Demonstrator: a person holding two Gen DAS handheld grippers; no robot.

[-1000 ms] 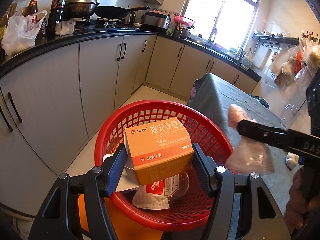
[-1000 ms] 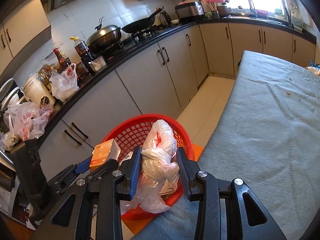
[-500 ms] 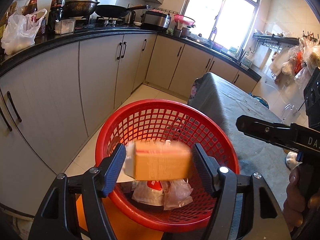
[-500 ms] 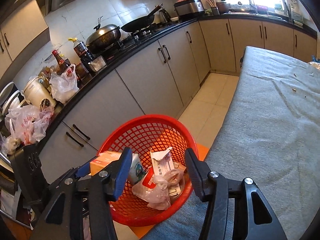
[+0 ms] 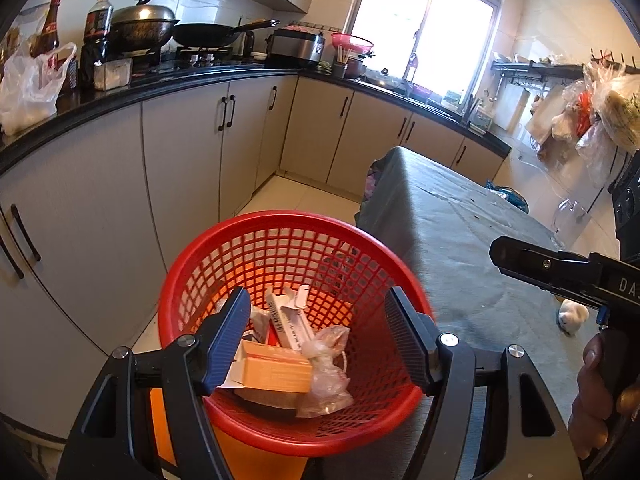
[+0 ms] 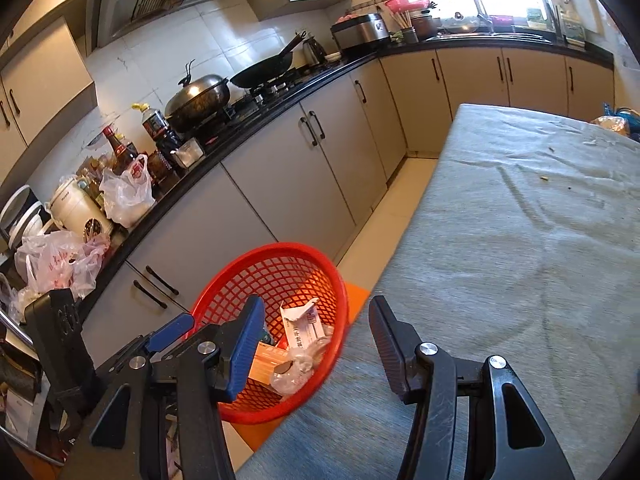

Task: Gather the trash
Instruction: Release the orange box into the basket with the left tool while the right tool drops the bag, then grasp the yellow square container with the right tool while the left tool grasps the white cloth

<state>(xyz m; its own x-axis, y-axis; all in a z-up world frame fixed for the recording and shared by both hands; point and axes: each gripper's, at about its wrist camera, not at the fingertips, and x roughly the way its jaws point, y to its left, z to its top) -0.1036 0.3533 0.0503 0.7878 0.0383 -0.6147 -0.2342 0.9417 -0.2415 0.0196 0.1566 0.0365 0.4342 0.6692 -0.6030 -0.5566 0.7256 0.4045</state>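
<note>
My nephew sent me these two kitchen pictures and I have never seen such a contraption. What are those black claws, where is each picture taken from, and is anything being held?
There is no robot: a person holds a hand-held two-finger gripper in each hand, and a wide-angle camera on each one looks forward along its fingers. One picture is from the left gripper, the other from the right gripper. In the left view you also see the right tool and the hand gripping it.

Both point down at a red mesh basket beside a table under a grey cloth. In the basket lie an orange carton, a crumpled clear plastic bag and a white printed box.

Nothing is held: both jaws have just been opening and stand empty, the trash lying below them. The cloth shows only a few crumbs.
</note>
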